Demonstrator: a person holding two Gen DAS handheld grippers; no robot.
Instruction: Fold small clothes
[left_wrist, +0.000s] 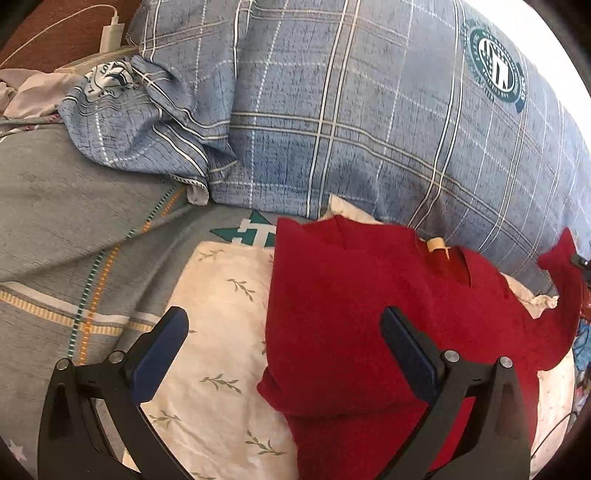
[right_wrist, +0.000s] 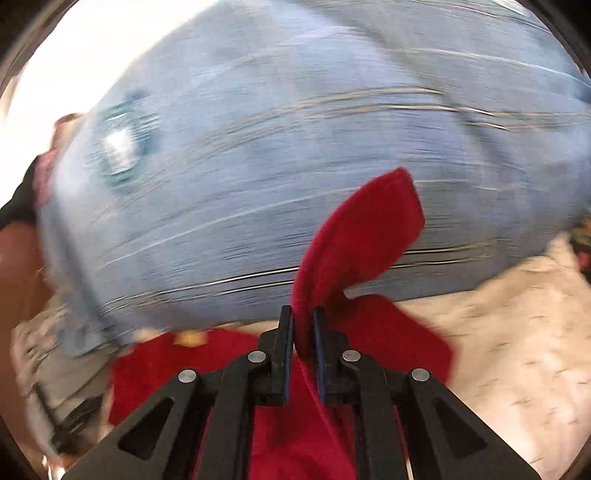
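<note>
Right gripper (right_wrist: 303, 332): jaws nearly closed, pinching a fold of the red garment (right_wrist: 354, 236); a flap of it stands up beyond the tips.
Left gripper (left_wrist: 284, 325): jaws spread wide, holding nothing, hovering over the garment's left edge.
Handling: I judge it light, soft and floppy, fleece-like, not slippery; it sags wherever unsupported. Best taken at hems, corners or the sleeve end.
Look: deep red, fuzzy nap, small tan tag (left_wrist: 436, 245) at the neck, body partly folded.
Location: on the cream leaf-print pillow (left_wrist: 221, 314), just in front of the blue plaid duvet (left_wrist: 351, 110).
</note>
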